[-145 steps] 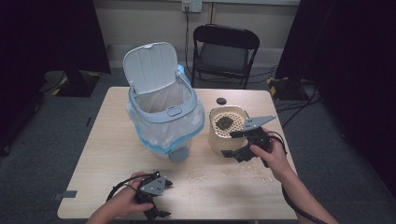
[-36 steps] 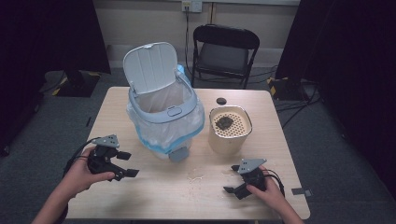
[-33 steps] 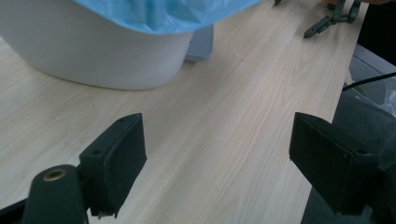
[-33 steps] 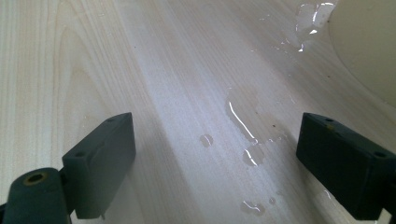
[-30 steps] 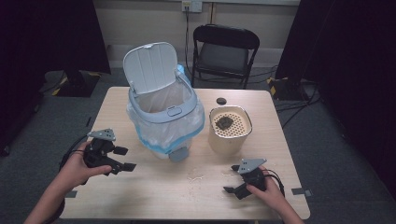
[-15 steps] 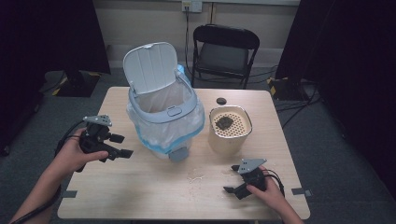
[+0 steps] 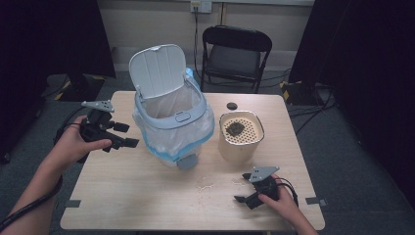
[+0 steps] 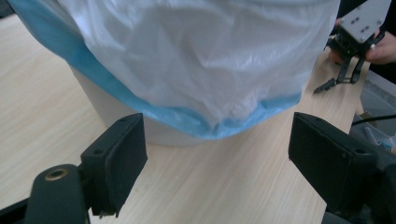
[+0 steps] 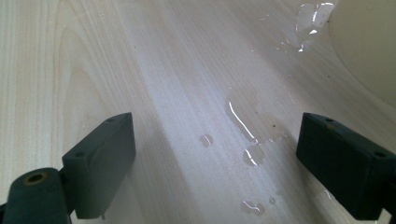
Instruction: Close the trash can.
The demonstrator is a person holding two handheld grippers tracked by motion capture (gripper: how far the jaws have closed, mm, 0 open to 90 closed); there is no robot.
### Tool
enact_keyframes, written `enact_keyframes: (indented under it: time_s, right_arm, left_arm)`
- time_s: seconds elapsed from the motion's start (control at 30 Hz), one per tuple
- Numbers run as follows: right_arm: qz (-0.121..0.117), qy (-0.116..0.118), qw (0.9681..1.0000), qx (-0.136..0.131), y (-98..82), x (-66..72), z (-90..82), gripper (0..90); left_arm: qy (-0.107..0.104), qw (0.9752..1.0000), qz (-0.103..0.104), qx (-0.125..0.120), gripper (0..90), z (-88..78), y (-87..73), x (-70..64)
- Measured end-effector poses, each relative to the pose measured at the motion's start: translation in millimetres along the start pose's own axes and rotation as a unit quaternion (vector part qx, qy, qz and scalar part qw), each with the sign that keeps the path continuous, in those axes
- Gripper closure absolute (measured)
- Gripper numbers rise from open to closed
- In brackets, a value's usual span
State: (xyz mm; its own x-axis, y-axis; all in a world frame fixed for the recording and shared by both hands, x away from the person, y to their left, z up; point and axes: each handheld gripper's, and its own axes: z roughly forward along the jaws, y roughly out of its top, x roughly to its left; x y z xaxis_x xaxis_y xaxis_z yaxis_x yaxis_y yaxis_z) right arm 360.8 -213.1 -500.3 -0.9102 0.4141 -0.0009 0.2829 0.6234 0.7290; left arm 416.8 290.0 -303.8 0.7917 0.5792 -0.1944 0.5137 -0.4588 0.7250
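Bin point(image 7: 171, 122) with white liner sits centre-left of the high view, lid up, axis upright. My left gripper point(image 7: 128, 142) hovers just left of it, jaws apart, empty, aimed at its side. Right gripper point(image 7: 241, 199) lower right, spread, empty, farther off.

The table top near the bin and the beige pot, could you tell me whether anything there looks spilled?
Yes: small puddles and drops of clear liquid lie on the wooden table, just beside the beige pot.
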Motion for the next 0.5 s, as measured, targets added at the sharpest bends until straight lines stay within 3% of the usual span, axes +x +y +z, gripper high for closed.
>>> enact_keyframes:
  time_s: [0.5]
  right_arm:
    - [0.000, 0.000, 1.0000, 0.000, 0.0, 0.0, 0.0, 11.2]
  left_arm:
    - [0.017, 0.9998, -0.001, -0.008, 18.8, -13.1, 28.8, 18.3]
